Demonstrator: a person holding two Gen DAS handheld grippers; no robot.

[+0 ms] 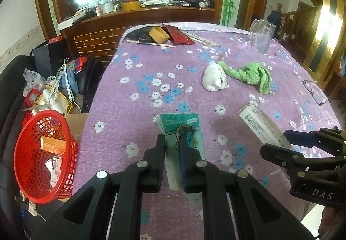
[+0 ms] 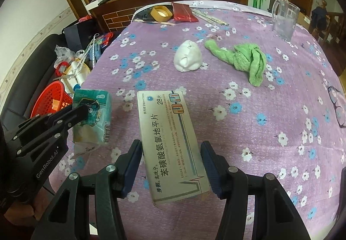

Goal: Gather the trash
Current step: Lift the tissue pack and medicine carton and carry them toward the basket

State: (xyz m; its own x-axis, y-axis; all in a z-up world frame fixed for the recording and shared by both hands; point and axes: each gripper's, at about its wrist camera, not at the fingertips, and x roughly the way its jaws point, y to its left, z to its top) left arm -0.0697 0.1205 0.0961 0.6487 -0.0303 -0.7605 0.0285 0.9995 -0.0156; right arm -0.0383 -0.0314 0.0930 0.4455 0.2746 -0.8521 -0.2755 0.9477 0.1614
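The left hand-held gripper [image 1: 173, 142] is squeezed tight on a tissue pack [image 1: 183, 129]. The pack is soft and squashy, so the two fingers pinch it thin in the middle. It looks light. It seems lifted a little above the purple tabletop [image 1: 134, 62], though it is hard to be sure. A soft pack like this can slide out if the pinch is only on the loose wrapper, so holding it across the middle is a good idea.

The right hand-held gripper [image 2: 172, 153] holds a pill box [image 2: 170, 142] by its two long sides, near the end closest to the camera. The box is thin card. It is stiff but easy to crush, and it looks light too. Most of the box sticks out past the fingers, so it could tip if it gets bumped.

The red basket [image 1: 43, 153] sits down beside the tabletop on the left side. It already has some bits of trash in it. Both things in the grippers probably belong in there.

A crumpled white paper ball [image 1: 214, 79] lies farther off on the tabletop, touching a green cloth [image 1: 248, 74]. The ball looks very light and soft, and could be picked up anywhere.
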